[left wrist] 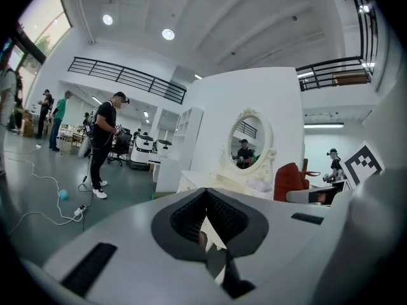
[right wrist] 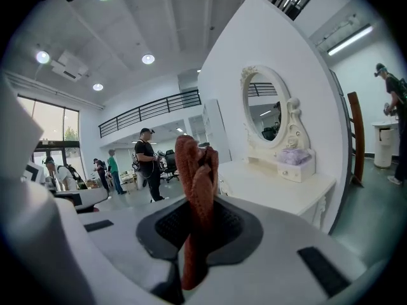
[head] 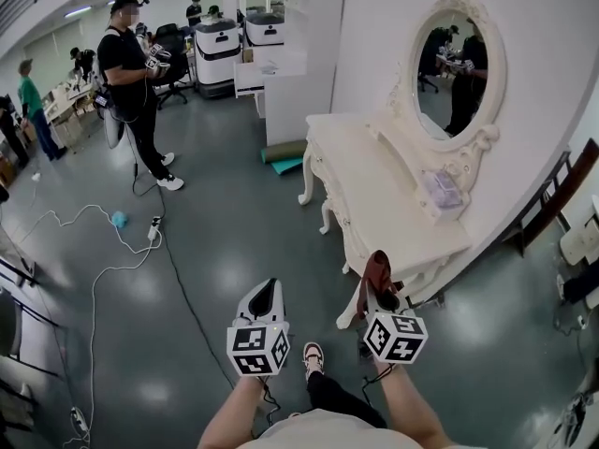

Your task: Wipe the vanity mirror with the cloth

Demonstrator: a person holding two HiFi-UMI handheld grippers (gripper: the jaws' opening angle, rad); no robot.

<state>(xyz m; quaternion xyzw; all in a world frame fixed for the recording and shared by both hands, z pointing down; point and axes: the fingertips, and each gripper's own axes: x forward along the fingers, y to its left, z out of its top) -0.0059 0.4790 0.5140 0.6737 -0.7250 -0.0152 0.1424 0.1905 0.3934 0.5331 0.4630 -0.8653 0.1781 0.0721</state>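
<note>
At the far left of the head view, one person in black clothes (head: 138, 73) stands on the grey floor (head: 225, 241). Others farther back are too small for us to count. Nearer us we hold two grippers. Our left gripper (head: 266, 296) has its jaws pressed together with nothing between them. Just beside it on the right, our right gripper (head: 378, 299) is clamped on the one rust-red bunched cloth (head: 376, 271) — the fabric stands upright out of the jaws and also runs down through the slot between them.

Further right is a single white carved dressing table (head: 374, 195), and at its back, against the white wall, one oval vanity mirror in an ornate white frame (head: 449, 68). One pale lilac packet (head: 440, 190) sits just below the glass. We see the cloth held low, near the table's near end — well apart from the mirror and touching neither.
</note>
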